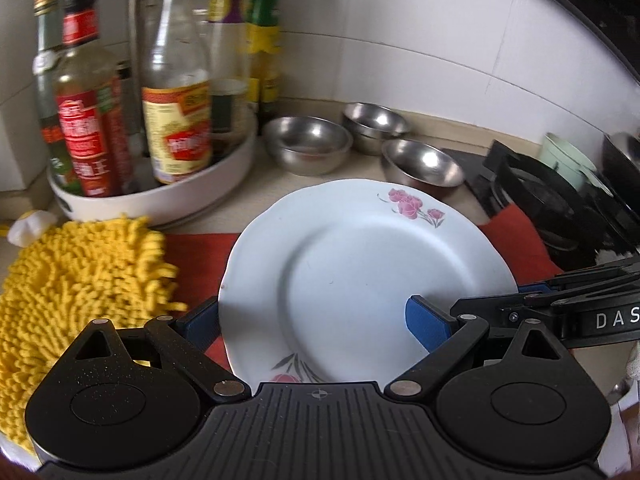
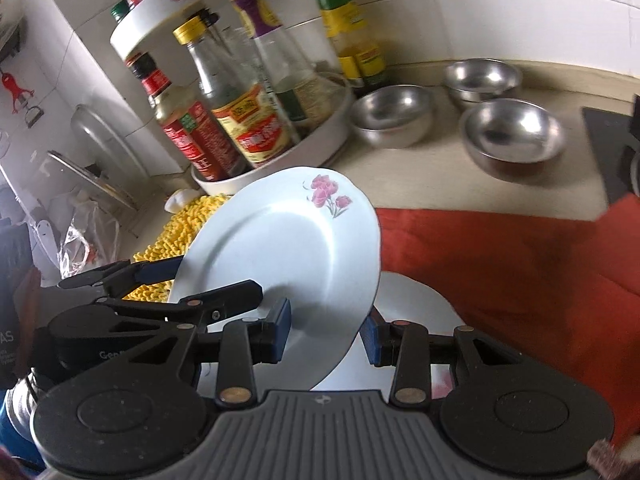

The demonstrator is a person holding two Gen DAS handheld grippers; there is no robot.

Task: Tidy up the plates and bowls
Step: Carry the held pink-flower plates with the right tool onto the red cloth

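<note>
A white plate with pink flowers (image 1: 360,272) is held tilted above a red cloth (image 2: 520,264). In the left wrist view my left gripper (image 1: 316,328) has blue pads on both sides of the plate's near edge; whether they clamp it is unclear. My right gripper (image 1: 560,304) comes in from the right. In the right wrist view my right gripper (image 2: 326,336) has its pads on either side of the plate (image 2: 288,256), one on its face and one behind. A second white plate (image 2: 408,320) lies below on the cloth. Three steel bowls (image 2: 516,136) stand on the counter behind.
A white round tray of sauce bottles (image 1: 160,196) stands at the back left. A yellow chenille mitt (image 1: 72,288) lies left of the plate. A black stove (image 1: 552,200) with a pale green cup (image 1: 564,156) is at the right. Pot lids (image 2: 96,160) lean on the tiled wall.
</note>
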